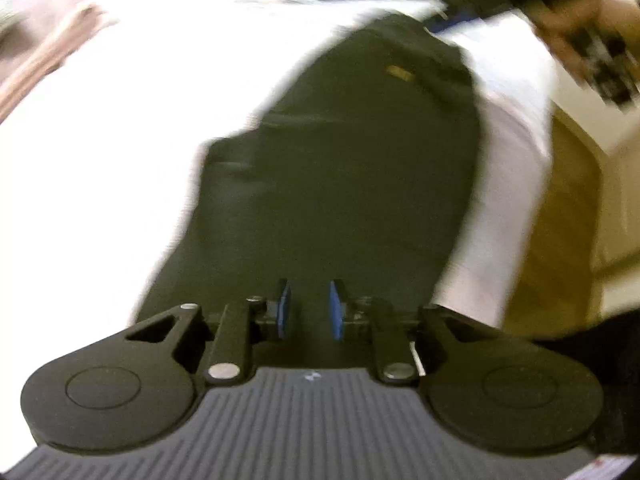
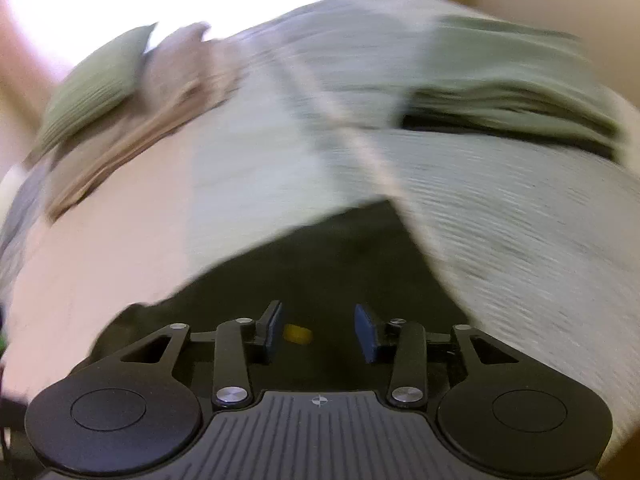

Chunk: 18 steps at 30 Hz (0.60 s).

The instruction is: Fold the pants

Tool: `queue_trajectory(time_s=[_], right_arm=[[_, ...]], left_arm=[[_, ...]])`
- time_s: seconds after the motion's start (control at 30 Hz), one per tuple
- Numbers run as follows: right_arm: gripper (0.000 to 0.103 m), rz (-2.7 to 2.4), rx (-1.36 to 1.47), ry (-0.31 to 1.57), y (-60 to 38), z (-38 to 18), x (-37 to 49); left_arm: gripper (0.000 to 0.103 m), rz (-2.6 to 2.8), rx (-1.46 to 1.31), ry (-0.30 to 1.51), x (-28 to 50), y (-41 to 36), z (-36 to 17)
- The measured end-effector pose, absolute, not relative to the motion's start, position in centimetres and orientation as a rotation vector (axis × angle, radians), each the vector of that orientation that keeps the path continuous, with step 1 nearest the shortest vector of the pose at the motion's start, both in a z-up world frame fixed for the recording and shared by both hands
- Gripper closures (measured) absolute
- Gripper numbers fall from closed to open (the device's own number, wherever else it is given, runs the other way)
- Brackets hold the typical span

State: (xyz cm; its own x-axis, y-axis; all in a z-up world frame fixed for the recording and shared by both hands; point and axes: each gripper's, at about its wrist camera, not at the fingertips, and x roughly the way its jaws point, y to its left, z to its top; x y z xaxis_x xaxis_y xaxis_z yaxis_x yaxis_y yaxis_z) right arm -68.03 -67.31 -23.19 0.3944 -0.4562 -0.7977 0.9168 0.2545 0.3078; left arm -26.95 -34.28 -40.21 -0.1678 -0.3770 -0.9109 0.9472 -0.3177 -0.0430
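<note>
Dark pants (image 1: 340, 184) lie flat on a white bed sheet (image 1: 132, 140), with a small yellow label (image 1: 400, 72) near their far end. My left gripper (image 1: 310, 310) hovers over the near end of the pants, open, its blue pads (image 1: 285, 312) apart with only cloth beneath. In the right wrist view, the right gripper (image 2: 320, 330) is open just above the dark pants (image 2: 332, 264), and the yellow label (image 2: 297, 334) shows between its fingers. A hand holds the blurred right gripper (image 1: 592, 52) at the far right end of the pants.
A ribbed grey-green cover (image 2: 500, 216) spreads beyond the pants. A green pillow (image 2: 92, 84) and pinkish folded fabric (image 2: 172, 92) lie at the back left, a folded green garment (image 2: 508, 92) at the back right. The bed's right edge drops to a yellowish floor (image 1: 568, 220).
</note>
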Motion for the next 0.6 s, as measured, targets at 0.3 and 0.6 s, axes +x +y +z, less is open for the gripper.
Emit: queue_trajectory(time_s=[0.3,0.6], right_arm=[[0.049,-0.935,0.632,0.913,-73.1,-23.6,-60.8],[0.047,-0.413,0.334,1.187,-77.1,-26.5,-57.8]], left_arm=[[0.072,-1.591,0.767,0.986,-18.4,-43.8,-42.0],[0.071,-1.661,0.721,1.302,-19.2,-50.4,-47.9]])
